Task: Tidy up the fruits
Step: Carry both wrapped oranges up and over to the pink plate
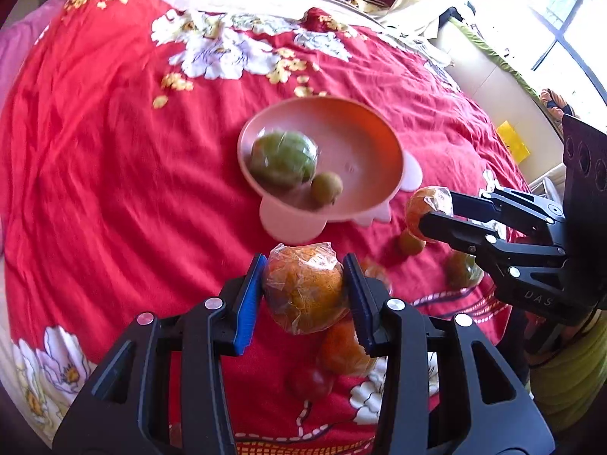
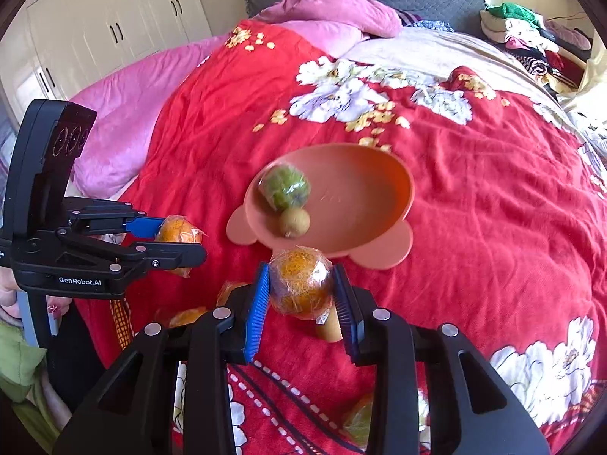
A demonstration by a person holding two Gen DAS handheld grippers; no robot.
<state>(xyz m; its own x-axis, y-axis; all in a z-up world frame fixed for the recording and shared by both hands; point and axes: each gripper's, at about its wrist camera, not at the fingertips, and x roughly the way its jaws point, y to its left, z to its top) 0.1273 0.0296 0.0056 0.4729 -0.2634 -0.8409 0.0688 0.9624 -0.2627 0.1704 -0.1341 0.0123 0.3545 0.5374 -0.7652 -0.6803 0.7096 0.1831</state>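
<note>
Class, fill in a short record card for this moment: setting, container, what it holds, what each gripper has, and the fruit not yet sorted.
setting: red floral bedspread on a bed
container: pink bowl, resting on the bedspread
bowl contents: wrapped green fruit and small brown fruit, touching
left gripper: shut on a wrapped orange, held above the bedspread
right gripper: shut on a second wrapped orange, near the bowl's front rim
unsorted: loose fruit lies on the bedspread below the grippers
</note>
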